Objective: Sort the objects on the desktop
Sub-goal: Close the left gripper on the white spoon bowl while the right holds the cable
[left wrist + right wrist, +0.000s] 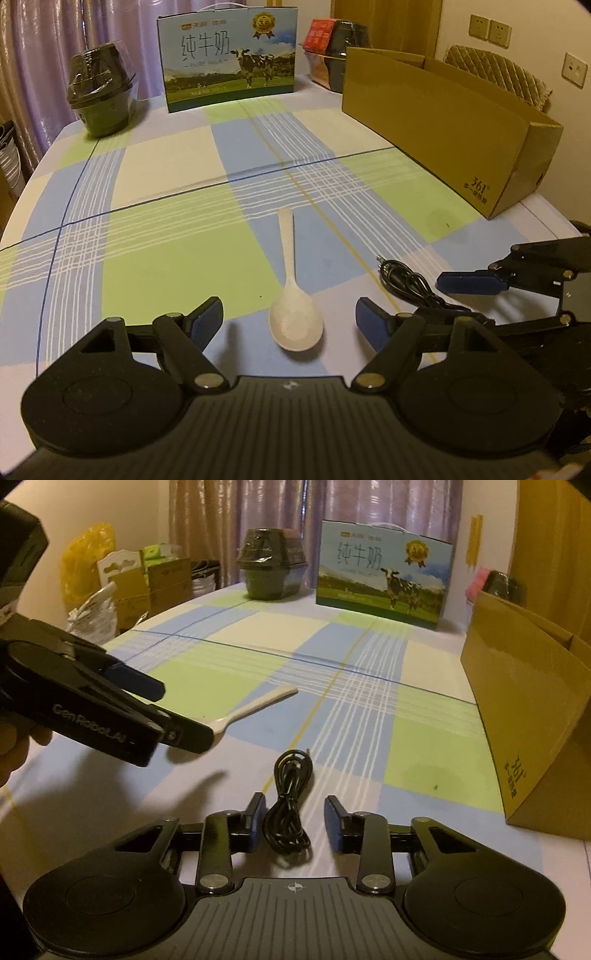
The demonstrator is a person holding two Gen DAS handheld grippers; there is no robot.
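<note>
Our right tool (294,821) straddles the coiled black cable (290,801), spread and empty, so we risk pinching only one loop.

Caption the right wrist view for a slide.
Open right gripper straddling a coiled black cable on the plaid tablecloth, cardboard box alongside.
</note>
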